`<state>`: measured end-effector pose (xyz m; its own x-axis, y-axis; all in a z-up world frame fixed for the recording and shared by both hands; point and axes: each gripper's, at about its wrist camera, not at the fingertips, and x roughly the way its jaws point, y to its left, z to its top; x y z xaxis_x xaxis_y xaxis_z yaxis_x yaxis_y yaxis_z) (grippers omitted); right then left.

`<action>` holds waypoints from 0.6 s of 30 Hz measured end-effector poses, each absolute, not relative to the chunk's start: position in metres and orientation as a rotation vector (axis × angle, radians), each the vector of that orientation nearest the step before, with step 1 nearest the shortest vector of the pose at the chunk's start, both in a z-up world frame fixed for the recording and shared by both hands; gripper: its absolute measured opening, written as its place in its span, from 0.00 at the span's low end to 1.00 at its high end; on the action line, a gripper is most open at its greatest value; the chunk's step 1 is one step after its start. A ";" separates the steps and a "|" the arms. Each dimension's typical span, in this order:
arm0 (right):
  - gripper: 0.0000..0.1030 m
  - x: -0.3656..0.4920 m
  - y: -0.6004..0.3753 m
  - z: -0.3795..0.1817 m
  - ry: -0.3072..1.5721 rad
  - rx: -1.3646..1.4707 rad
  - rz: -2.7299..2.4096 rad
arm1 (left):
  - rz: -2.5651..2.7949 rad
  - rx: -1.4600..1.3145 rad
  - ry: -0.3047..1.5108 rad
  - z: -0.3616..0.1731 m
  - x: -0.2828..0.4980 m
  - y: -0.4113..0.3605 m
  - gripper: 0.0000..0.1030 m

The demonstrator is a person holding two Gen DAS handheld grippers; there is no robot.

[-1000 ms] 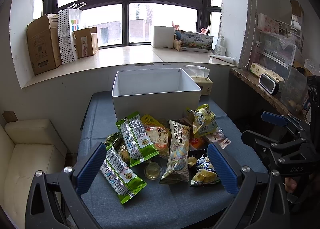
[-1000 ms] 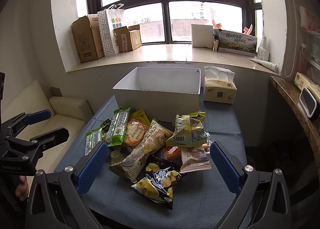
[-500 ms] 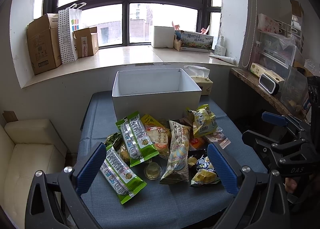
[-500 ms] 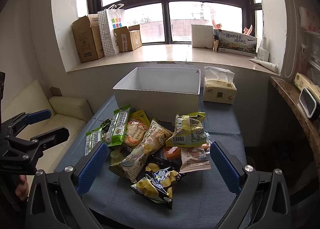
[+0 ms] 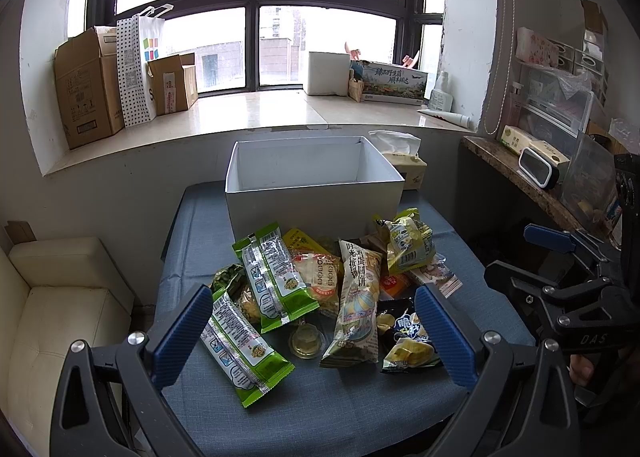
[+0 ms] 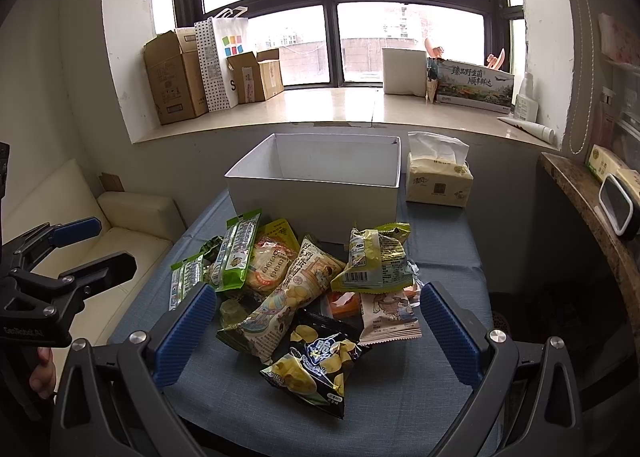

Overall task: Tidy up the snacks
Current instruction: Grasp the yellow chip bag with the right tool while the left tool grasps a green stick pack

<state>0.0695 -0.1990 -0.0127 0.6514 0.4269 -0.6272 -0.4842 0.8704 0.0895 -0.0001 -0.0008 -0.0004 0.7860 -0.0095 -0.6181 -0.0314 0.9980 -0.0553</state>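
A pile of snack bags lies on a blue-clothed table (image 5: 320, 409) in front of an open white box (image 5: 314, 201), whose visible inside is bare. The pile holds two green packets (image 5: 244, 341), a tall cream biscuit bag (image 5: 356, 305), a yellow-green bag (image 5: 406, 239) and a black chip bag (image 6: 316, 365). My left gripper (image 5: 312, 333) is open and empty, held back above the table's near edge. My right gripper (image 6: 316, 329) is open and empty too, near the chip bag. The white box also shows in the right wrist view (image 6: 320, 189).
A tissue box (image 6: 438, 181) stands right of the white box. A cream sofa (image 5: 56, 297) sits left of the table. A wooden shelf (image 5: 520, 173) with clutter runs along the right. Cardboard boxes (image 5: 88, 89) and a paper bag (image 6: 219, 61) stand on the windowsill.
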 end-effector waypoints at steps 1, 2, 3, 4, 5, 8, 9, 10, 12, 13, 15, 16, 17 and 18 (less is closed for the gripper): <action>1.00 0.070 -0.199 -0.014 0.691 -0.089 0.515 | 0.012 -0.063 0.666 0.000 0.000 -0.001 1.00; 1.00 0.070 -0.199 -0.014 0.692 -0.087 0.515 | 0.012 -0.064 0.667 -0.001 0.000 -0.001 1.00; 1.00 0.071 -0.199 -0.015 0.694 -0.086 0.516 | 0.012 -0.064 0.667 0.000 0.000 -0.001 1.00; 1.00 0.072 -0.199 -0.015 0.697 -0.085 0.516 | 0.011 -0.064 0.667 -0.001 0.000 0.000 1.00; 1.00 0.074 -0.199 -0.017 0.699 -0.086 0.515 | 0.010 -0.064 0.667 -0.001 0.000 0.000 1.00; 1.00 0.081 -0.199 -0.022 0.710 -0.088 0.504 | 0.012 -0.061 0.667 -0.001 0.000 0.000 1.00; 1.00 0.084 -0.199 -0.023 0.712 -0.086 0.505 | 0.011 -0.062 0.668 -0.001 0.000 0.000 1.00; 1.00 0.087 -0.199 -0.024 0.712 -0.086 0.505 | 0.010 -0.063 0.669 -0.002 0.000 -0.001 1.00; 1.00 0.098 -0.197 -0.028 0.718 -0.093 0.498 | 0.011 -0.061 0.669 -0.002 0.000 -0.001 1.00; 1.00 0.105 -0.196 -0.032 0.722 -0.096 0.493 | 0.010 -0.061 0.669 -0.002 -0.001 0.000 1.00; 1.00 0.123 -0.192 -0.041 0.742 -0.097 0.490 | 0.012 -0.062 0.672 -0.003 -0.001 0.000 1.00; 1.00 0.134 -0.190 -0.046 0.754 -0.103 0.486 | 0.013 -0.062 0.674 -0.004 0.000 0.001 1.00; 1.00 0.146 -0.187 -0.053 0.767 -0.110 0.484 | 0.015 -0.063 0.676 -0.005 0.000 0.001 1.00; 1.00 0.158 -0.185 -0.061 0.788 -0.117 0.476 | 0.018 -0.062 0.679 -0.005 0.000 0.002 1.00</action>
<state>0.1581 -0.1846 -0.0607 0.6059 0.3672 -0.7057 -0.4531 0.8884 0.0733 -0.0001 0.0021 -0.0055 0.7782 -0.0036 -0.6280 -0.0370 0.9980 -0.0516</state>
